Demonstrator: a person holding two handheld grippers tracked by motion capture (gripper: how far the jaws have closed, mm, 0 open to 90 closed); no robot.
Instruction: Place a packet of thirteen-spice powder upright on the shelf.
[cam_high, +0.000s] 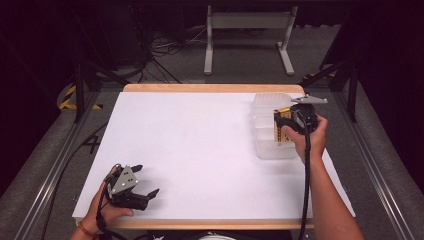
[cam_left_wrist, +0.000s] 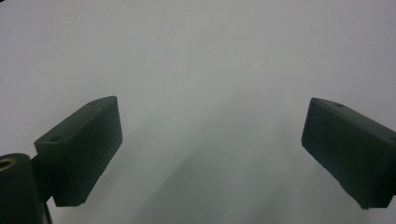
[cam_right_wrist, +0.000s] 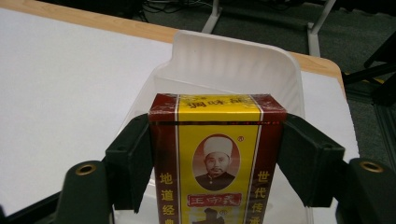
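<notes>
- Here, the white table (cam_high: 190, 145) bears a translucent plastic bin (cam_high: 267, 145) near its far right corner.
- The bin (cam_right_wrist: 233, 60) looks thin-walled and light; likely to slide if nudged.
- The red-and-yellow carton (cam_right_wrist: 217, 154), a small printed box, hangs over the bin, clamped at its two narrow sides by the right gripper (cam_right_wrist: 217, 163). Judged light and fairly stiff, its cardboard walls dent under a hard squeeze; the narrow sides suit the grasp.
- The left gripper (cam_high: 145, 181) rests at the near left edge, jaws apart, holding nothing.
</notes>
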